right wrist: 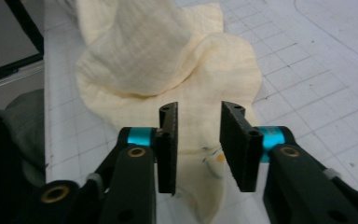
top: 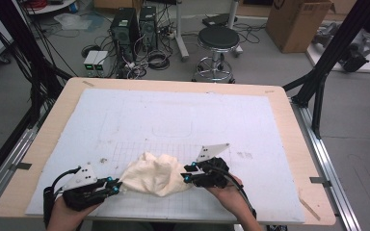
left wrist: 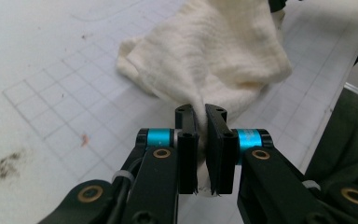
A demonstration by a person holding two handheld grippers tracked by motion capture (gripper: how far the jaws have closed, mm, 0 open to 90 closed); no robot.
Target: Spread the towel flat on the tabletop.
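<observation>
Near the front edge of the tabletop (top: 289, 120) lies one cream cloth (top: 155, 174), all bunched up on the white mat (top: 173, 115). In the high view you hold two grippers, one in each hand. Your left gripper (top: 117, 185) touches the cloth's left end, close to the front left corner of the mat. Your right gripper (top: 187, 173) is at the cloth's right end. You can count one stool (top: 217, 41) on the floor past the far edge.

In the left gripper view, the left gripper (left wrist: 201, 116) has its two black jaws pressed close together, and they pinch a fold of the cloth (left wrist: 214, 51). The rest of the cloth rises up in a heap beyond them.

In the right gripper view, the right gripper (right wrist: 198, 114) has its two jaws spread apart. A thin edge of the cloth (right wrist: 168, 60) lies flat on the mat under the gap, and the jaws do not squeeze it.
</observation>
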